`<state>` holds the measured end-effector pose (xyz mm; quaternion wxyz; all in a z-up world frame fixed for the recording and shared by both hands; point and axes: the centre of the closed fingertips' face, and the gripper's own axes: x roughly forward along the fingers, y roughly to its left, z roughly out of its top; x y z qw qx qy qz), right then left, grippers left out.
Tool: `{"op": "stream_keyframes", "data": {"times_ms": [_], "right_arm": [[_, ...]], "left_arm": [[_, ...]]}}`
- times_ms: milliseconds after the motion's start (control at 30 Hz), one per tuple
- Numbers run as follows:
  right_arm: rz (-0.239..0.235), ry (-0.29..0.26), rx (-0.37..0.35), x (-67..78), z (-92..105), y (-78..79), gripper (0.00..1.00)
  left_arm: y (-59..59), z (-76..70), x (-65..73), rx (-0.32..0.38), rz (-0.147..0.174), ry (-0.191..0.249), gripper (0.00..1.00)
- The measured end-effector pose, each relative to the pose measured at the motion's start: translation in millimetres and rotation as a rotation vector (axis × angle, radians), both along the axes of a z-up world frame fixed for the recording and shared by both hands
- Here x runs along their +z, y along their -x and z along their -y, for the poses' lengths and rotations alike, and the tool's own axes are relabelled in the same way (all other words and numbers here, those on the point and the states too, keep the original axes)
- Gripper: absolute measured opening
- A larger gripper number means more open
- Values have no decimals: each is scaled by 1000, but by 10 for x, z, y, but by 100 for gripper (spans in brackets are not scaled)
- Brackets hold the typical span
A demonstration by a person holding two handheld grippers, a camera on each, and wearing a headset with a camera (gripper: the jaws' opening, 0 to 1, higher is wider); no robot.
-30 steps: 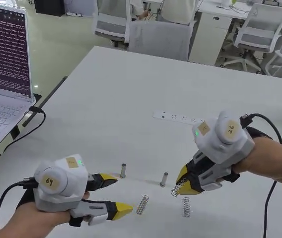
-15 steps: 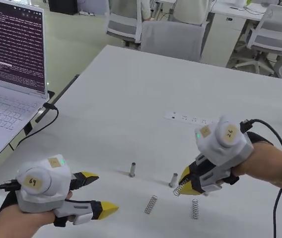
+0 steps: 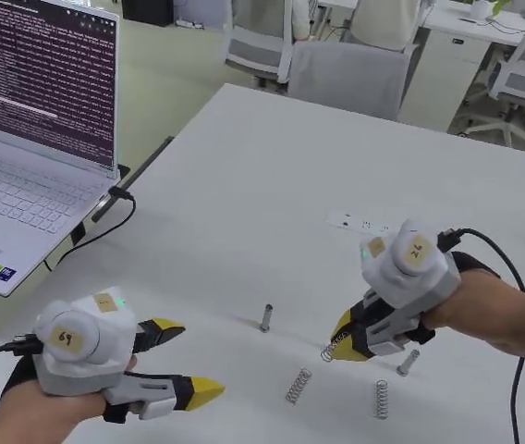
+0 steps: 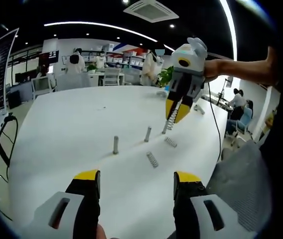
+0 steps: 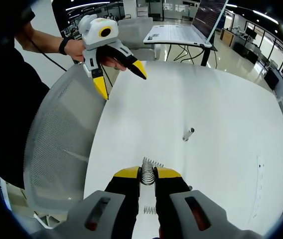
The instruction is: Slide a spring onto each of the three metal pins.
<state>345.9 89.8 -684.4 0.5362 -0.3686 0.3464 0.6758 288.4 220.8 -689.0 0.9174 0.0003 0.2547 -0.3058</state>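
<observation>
My right gripper (image 3: 339,344) is shut on a small steel spring (image 3: 328,352) held just above the white table (image 3: 244,185); the spring (image 5: 148,174) sticks out between its yellow tips. One metal pin (image 3: 265,317) stands left of it and another pin (image 3: 409,361) right of it. In the left gripper view the held spring (image 4: 171,118) hangs close beside the middle pin (image 4: 147,134), with a further pin (image 4: 115,145) to the left. Two loose springs (image 3: 298,386) (image 3: 381,399) lie near the front edge. My left gripper (image 3: 189,361) is open and holds nothing, left of the pins.
An open laptop (image 3: 31,139) sits at the left with a black cable (image 3: 105,217) running off the table's edge. A white power strip (image 3: 360,224) lies beyond the pins. Office chairs (image 3: 346,79) stand behind the table's far edge.
The head camera has swung left. My right gripper has carried the spring leftwards, over the middle pin. My left gripper has drawn back from the pins, still open.
</observation>
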Motion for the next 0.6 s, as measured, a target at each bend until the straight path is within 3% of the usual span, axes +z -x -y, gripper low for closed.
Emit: {"op": "stream_keyframes", "data": {"times_ms": [600], "right_arm": [[44,10,27,-98,-397,-288,8]], "left_arm": [[69,-118,9,40,0,13,54]]}}
